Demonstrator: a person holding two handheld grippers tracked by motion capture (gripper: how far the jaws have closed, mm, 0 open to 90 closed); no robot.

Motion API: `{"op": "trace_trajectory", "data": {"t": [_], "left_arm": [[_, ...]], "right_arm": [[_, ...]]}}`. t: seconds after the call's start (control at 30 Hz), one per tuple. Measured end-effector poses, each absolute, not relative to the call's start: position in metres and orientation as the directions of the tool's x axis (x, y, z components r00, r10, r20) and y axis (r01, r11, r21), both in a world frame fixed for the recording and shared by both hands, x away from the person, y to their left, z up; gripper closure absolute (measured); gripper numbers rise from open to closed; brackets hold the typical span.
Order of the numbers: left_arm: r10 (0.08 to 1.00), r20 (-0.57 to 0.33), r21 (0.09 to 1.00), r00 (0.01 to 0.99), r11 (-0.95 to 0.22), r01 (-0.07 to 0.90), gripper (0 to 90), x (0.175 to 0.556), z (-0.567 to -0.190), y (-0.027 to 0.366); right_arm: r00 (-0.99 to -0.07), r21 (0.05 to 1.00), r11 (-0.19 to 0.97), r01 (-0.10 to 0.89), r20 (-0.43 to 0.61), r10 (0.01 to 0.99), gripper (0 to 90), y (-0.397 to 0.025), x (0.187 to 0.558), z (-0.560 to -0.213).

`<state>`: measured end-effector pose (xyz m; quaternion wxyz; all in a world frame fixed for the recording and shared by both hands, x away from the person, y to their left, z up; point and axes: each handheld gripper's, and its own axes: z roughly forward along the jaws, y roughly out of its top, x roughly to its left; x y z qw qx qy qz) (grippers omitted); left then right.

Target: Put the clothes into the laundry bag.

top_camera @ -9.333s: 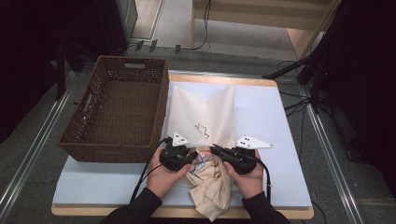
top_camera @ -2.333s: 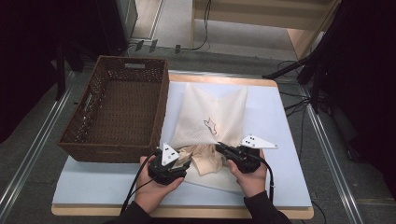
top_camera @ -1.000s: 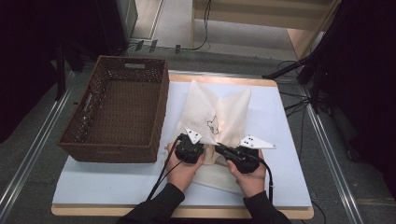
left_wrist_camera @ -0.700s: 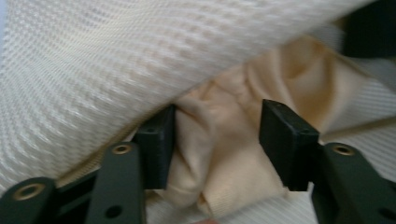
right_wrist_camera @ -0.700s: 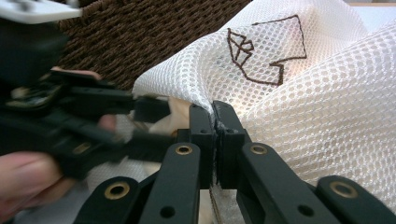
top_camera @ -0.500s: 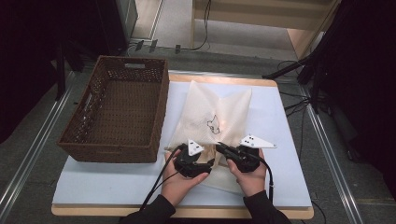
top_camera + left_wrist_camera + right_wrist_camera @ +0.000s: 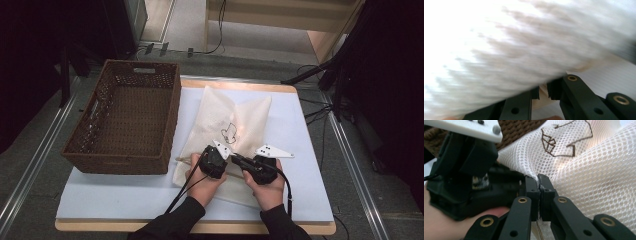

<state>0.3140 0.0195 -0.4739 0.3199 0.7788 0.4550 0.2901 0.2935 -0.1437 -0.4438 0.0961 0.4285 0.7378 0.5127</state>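
- The desk (image 7: pixel 125 200) has a pale blue-white top with a wooden rim, and stands on a grey floor with metal rails running along each side.
- Beyond the far edge are cables, dark stands and a pale wooden unit; the room to left and right is dark.
- A brown wicker basket (image 7: pixel 127 120) sits on the desk's left part.
- A cream mesh bag (image 7: pixel 235 117) with a dark stitched motif lies flat just right of the basket, its near end under the two hands.
- The left claw (image 7: pixel 216 159) and right claw (image 7: pixel 239 161) meet close together at the bag's near part, each hand wrapped round its grip.
- In the right gripper view, the right claw (image 7: pixel 539 187) is closed, pinching a fold of mesh.
- In the left gripper view, the left claw (image 7: pixel 543 90) has its jaws a little apart with pale cloth between them; I cannot tell whether it grips.
- That view is badly blurred, the bag (image 7: pixel 524 45) a white smear.
- The person's sleeves are cut off at the bottom edge of the high view.
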Motion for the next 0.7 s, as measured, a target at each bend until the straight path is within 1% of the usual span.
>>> {"op": "trace_trajectory", "data": {"t": [0.03,0.07,0.1,0.17,0.23,0.27,0.4,0.43,0.47,0.5,0.57,0.6,0.63,0.67,0.7], "left_arm": [[0.908,0.167,0.769,0.385,-0.364,0.525,82.3,0.317,-0.477,0.022],[0.924,0.109,0.780,0.367,-0.308,0.545,81.9,0.319,-0.475,0.026],[0.924,0.051,0.784,0.379,-0.272,0.558,81.0,0.319,-0.473,0.030],[0.906,0.044,0.786,0.421,-0.292,0.545,74.6,0.315,-0.472,0.032],[0.881,0.023,0.788,0.473,-0.307,0.533,64.8,0.308,-0.471,0.037],[0.872,0.010,0.784,0.489,-0.311,0.538,62.1,0.305,-0.470,0.041],[0.827,-0.094,0.784,0.554,-0.281,0.553,57.6,0.297,-0.465,0.046],[0.815,-0.095,0.782,0.572,-0.294,0.549,56.7,0.296,-0.466,0.044],[0.814,-0.075,0.778,0.577,-0.314,0.544,55.5,0.296,-0.466,0.041],[0.820,-0.046,0.777,0.571,-0.330,0.536,55.9,0.296,-0.468,0.038],[0.831,-0.038,0.772,0.556,-0.328,0.544,58.6,0.301,-0.469,0.035],[0.845,-0.021,0.762,0.535,-0.333,0.555,61.4,0.304,-0.471,0.034],[0.855,-0.002,0.742,0.518,-0.346,0.574,66.8,0.308,-0.473,0.033],[0.857,-0.007,0.740,0.515,-0.342,0.579,70.7,0.312,-0.475,0.031],[0.857,0.019,0.734,0.515,-0.362,0.575,73.5,0.313,-0.475,0.030]], "right_arm": [[-0.609,0.835,0.108,0.540,0.299,0.735,88.5,-0.144,0.294,-0.444],[-0.605,0.833,0.109,0.543,0.297,0.739,88.5,-0.145,0.295,-0.445],[-0.599,0.828,0.107,0.550,0.302,0.742,88.5,-0.146,0.295,-0.446],[-0.590,0.824,0.096,0.559,0.314,0.744,88.5,-0.149,0.297,-0.448],[-0.589,0.826,0.092,0.557,0.314,0.744,88.4,-0.151,0.297,-0.448],[-0.587,0.824,0.087,0.560,0.321,0.744,88.4,-0.151,0.297,-0.447],[-0.586,0.827,0.081,0.556,0.321,0.744,88.4,-0.151,0.298,-0.447],[-0.586,0.826,0.083,0.557,0.320,0.744,88.4,-0.151,0.298,-0.446],[-0.587,0.827,0.085,0.556,0.318,0.744,88.4,-0.151,0.298,-0.446],[-0.587,0.827,0.085,0.556,0.319,0.744,88.4,-0.150,0.298,-0.446],[-0.589,0.828,0.089,0.554,0.315,0.745,88.4,-0.149,0.298,-0.447],[-0.588,0.827,0.088,0.556,0.316,0.744,88.4,-0.149,0.298,-0.447],[-0.589,0.826,0.088,0.557,0.317,0.744,88.4,-0.149,0.298,-0.447],[-0.588,0.825,0.090,0.558,0.317,0.744,88.4,-0.150,0.298,-0.448],[-0.590,0.825,0.091,0.558,0.317,0.743,88.4,-0.150,0.298,-0.448]]}}
